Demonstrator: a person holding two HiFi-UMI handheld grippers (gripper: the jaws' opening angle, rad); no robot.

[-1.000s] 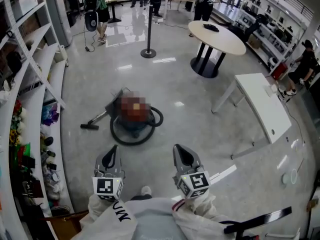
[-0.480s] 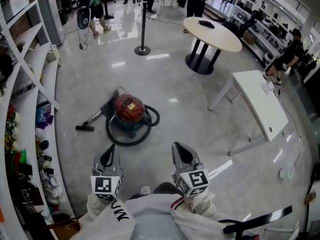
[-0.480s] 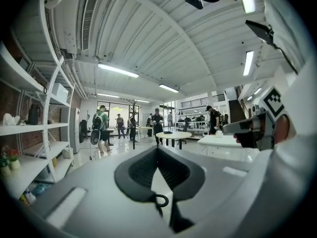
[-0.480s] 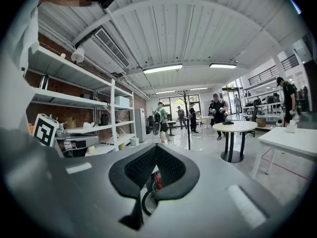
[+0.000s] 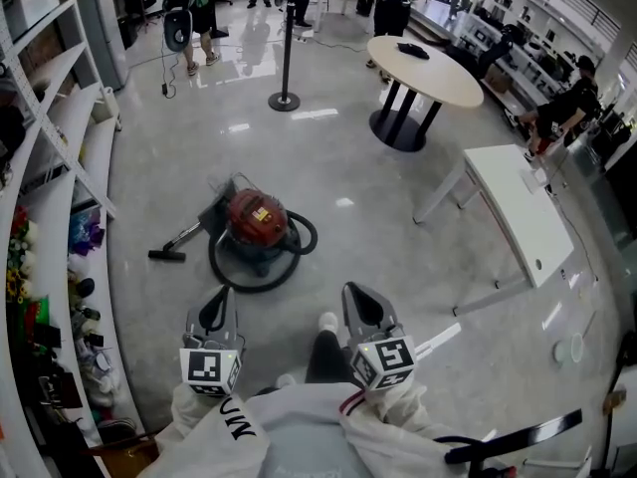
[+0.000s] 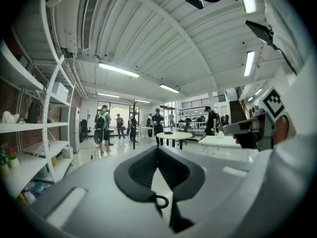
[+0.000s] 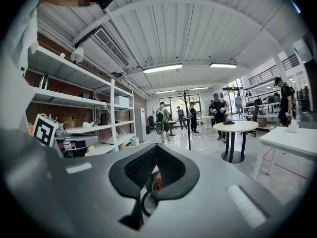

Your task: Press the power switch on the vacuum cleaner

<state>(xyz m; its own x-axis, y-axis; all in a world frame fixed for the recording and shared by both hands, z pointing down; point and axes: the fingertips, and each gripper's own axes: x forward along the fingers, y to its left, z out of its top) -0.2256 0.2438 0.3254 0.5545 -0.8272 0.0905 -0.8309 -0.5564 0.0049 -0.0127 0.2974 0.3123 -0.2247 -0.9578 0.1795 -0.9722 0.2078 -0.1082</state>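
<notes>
Open floor [image 5: 343, 257] ahead, hose [image 5: 249, 286] looped round vacuum cleaner [image 5: 257, 217], shelves [image 5: 95, 167] left

Ahead of the left hand-held gripper [image 5: 221, 302] and the right hand-held gripper [image 5: 356, 302], the floor [image 5: 328, 157] is polished and glossy, mirroring the lights. The vacuum cleaner [image 5: 257, 217] has a shiny red dome and a matt black hose [image 5: 249, 288]. Both hand-held grippers are matt grey plastic, with black, finely dimpled pads [image 7: 138, 170]. Right of them, the desk [image 5: 523, 212] top is smooth white.
</notes>
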